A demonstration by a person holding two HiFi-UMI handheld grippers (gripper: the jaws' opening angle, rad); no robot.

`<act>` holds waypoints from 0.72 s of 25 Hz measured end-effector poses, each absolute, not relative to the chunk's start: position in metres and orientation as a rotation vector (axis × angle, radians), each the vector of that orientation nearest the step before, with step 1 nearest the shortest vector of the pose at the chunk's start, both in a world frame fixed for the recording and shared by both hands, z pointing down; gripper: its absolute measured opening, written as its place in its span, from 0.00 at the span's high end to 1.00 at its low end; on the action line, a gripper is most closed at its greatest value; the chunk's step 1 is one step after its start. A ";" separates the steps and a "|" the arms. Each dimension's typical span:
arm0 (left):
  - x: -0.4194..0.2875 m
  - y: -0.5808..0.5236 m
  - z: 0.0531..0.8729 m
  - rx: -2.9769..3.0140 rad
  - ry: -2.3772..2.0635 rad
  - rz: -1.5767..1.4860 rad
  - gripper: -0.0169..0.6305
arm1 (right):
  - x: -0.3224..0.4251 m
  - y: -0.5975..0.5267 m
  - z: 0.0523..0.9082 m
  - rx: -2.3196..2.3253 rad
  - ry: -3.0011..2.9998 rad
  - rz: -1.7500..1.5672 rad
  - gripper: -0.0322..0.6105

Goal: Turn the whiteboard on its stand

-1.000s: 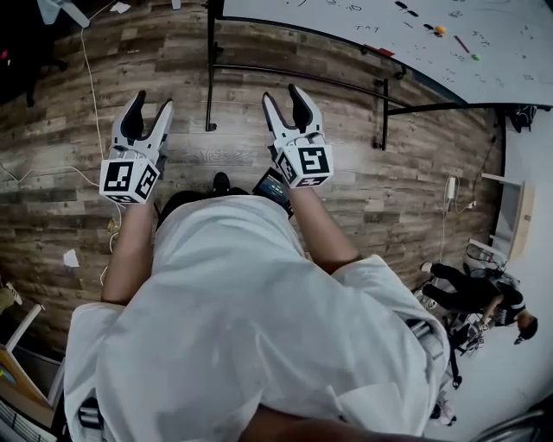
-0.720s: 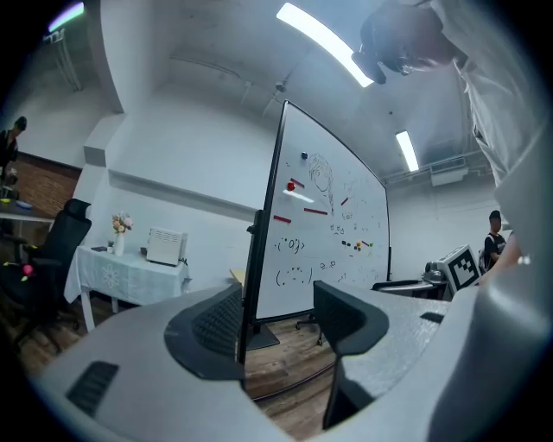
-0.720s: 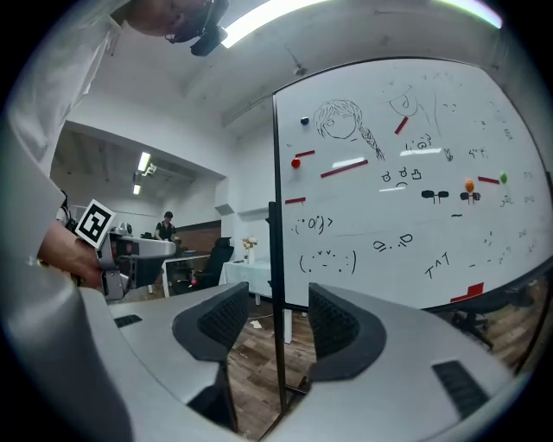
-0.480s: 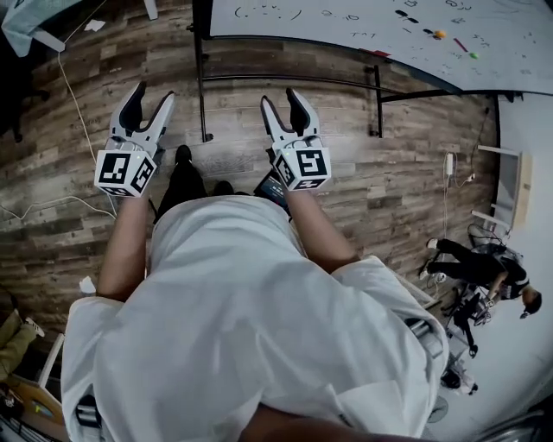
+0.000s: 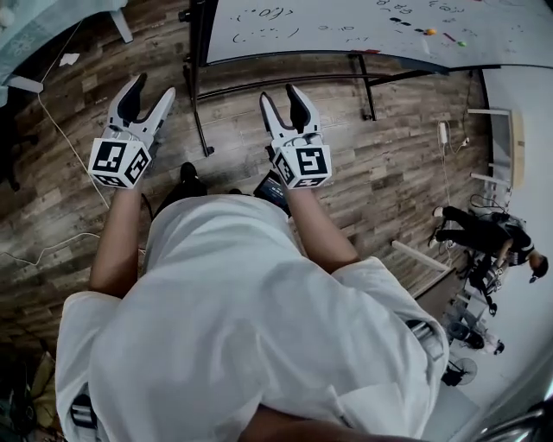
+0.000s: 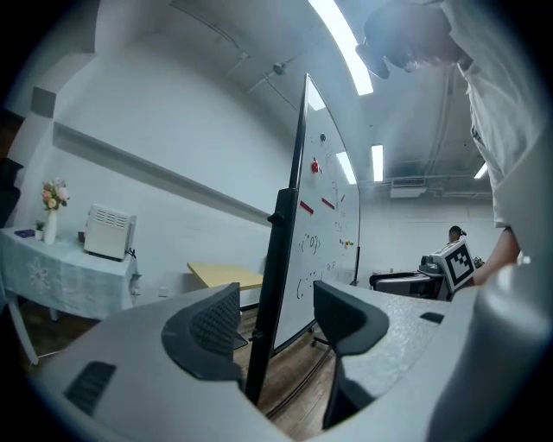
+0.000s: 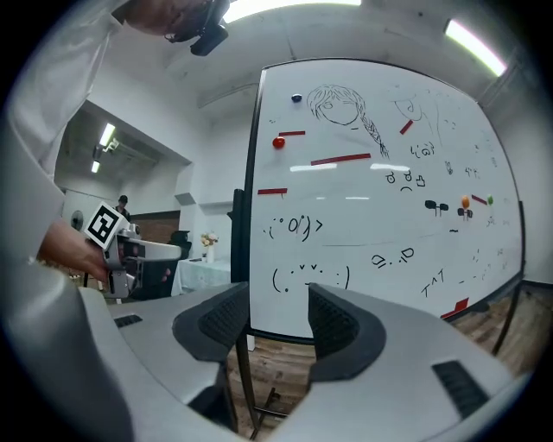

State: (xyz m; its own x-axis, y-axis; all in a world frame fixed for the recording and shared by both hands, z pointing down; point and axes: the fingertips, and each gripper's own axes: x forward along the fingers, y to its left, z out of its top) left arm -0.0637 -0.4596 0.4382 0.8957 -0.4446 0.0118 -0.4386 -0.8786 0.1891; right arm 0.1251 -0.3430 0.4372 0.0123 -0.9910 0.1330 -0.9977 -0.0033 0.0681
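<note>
While the left gripper (image 5: 149, 91) and right gripper (image 5: 283, 99) point level, jaws wide apart and empty, the whiteboard (image 5: 346, 26) stands ahead untouched, its length running left to right, its dark near post (image 5: 195, 60) between the two, the right gripper facing its written side.

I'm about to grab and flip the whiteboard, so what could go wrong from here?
The stand's leg lies close ahead of your shoe; you might trip. The red magnet on the whiteboard may drop off as it flips. Both the left gripper and right gripper are open; on the thin black frame they could slip.
</note>
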 end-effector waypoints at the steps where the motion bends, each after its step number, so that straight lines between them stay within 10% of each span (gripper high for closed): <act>1: -0.061 -0.466 0.439 2.881 -0.649 -0.045 0.59 | 0.124 -0.347 0.437 2.142 -2.100 0.067 0.62; 18: 0.017 -0.502 0.446 2.988 -0.068 0.051 0.58 | 0.148 -0.340 0.443 2.378 -1.869 0.068 0.62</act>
State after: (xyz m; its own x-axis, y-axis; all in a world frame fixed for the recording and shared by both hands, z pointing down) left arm 0.0170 -0.5016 0.4461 0.9984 -0.0428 0.0373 -0.0480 -0.9873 0.1514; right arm 0.1478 -0.3401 0.4432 0.2381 -0.9653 0.1071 -0.9705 -0.2324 0.0637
